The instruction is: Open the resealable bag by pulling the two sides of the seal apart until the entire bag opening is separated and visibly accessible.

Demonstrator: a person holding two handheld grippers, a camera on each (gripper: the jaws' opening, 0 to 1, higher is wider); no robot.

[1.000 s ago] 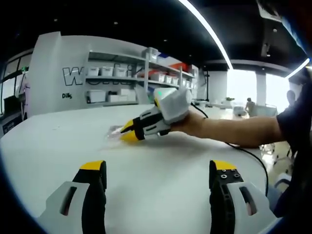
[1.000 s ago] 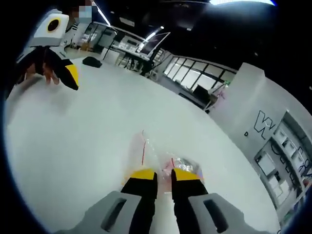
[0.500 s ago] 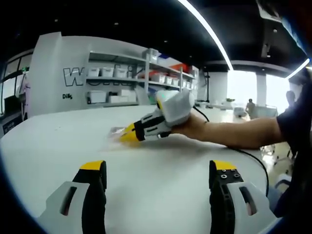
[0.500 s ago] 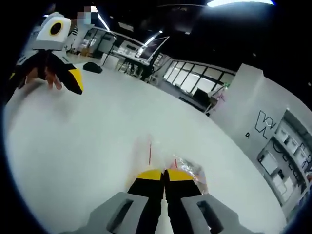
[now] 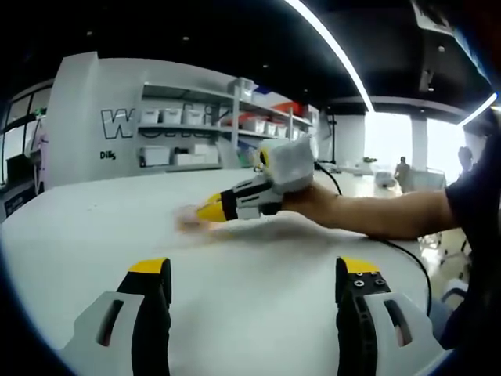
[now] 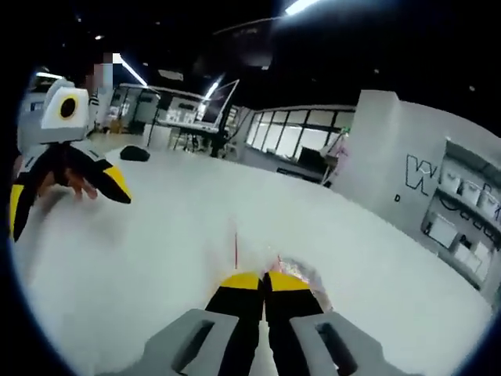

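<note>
Bench (image 5: 258, 274) is big, white and round, and it carries the whole job. In the left gripper view, the left claw (image 5: 254, 270) sits low over the bench with its two yellow-tipped jaws spread wide and nothing between them. It looks like it is waiting for its turn. Just past it, in the middle of the bench, lies the resealable bag (image 5: 188, 221). It is clear and blurry here, so its seal cannot be made out. The right claw (image 5: 210, 211) comes in from the right side, held by a person's hand (image 5: 309, 202) and bare arm, and its yellow tip touches the near end of the bag.

In the right gripper view, the left claw (image 6: 66, 196) shows far off to the left of the bag, well apart from it. The bag (image 6: 293, 270) lies right at the tips of the right claw (image 6: 264, 280), with a thin red line (image 6: 236, 244) on the plastic beside it. The right claw's jaws are pressed together, and they seem to be pinching one edge of the bag. That hold is likely there to keep one side of the seal steady. The bag mouth is not yet open. The left claw would need to come over and grab the other side so the two can pull apart.
</note>
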